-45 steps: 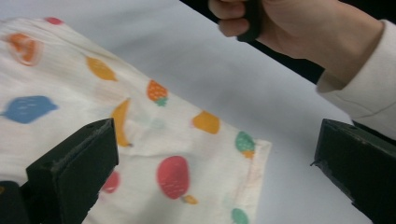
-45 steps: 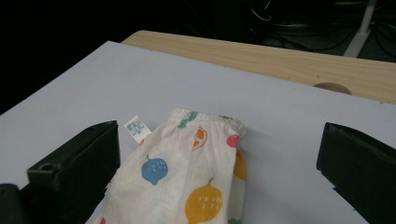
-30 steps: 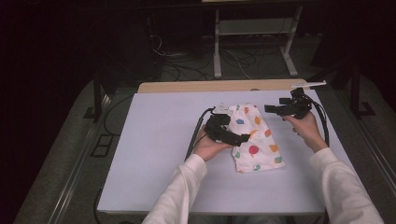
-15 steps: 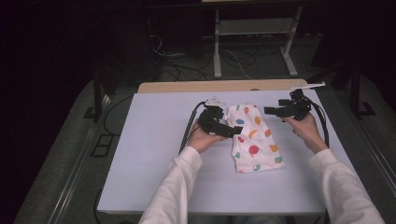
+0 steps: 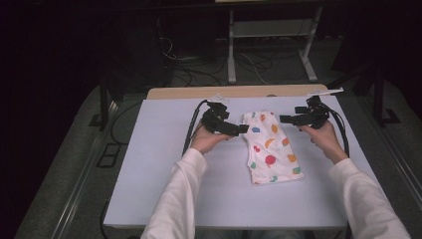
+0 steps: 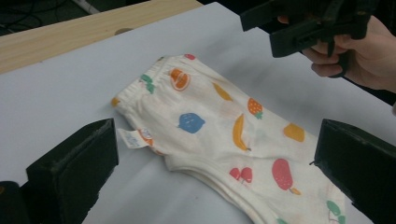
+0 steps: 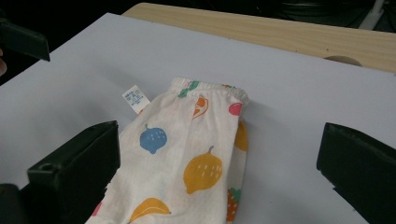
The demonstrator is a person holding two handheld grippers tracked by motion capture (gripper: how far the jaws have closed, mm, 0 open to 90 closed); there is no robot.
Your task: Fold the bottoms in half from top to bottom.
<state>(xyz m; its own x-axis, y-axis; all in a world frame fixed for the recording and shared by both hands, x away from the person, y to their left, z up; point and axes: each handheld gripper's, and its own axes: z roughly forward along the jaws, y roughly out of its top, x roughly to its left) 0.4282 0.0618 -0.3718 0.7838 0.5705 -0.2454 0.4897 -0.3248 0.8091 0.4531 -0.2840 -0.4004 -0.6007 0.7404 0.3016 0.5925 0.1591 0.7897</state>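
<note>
A small pair of white pants [image 5: 271,147] with a coloured fruit print lies folded on the white table [image 5: 164,164], waistband at the far end. My left gripper [image 5: 240,128] hovers just left of the waistband, jaws wide open and holding nothing. In the left gripper view the pants [image 6: 224,126] lie between and beyond the jaws, with a white label [image 6: 131,138] sticking out. My right gripper [image 5: 286,119] is held open just right of the waistband. In the right gripper view the pants [image 7: 187,154] and the label [image 7: 136,99] lie ahead of the spread jaws.
A wooden strip [image 5: 199,92] runs along the table's far edge. Black cables [image 5: 191,124] trail from both grippers across the tabletop. A metal stand [image 5: 231,55] and floor cables sit beyond the table. The person's white sleeves [image 5: 174,199] come in from the bottom.
My left gripper has drawn back off the pants, moving left and toward the far edge. The right gripper has hardly moved. The pants lie as before.
</note>
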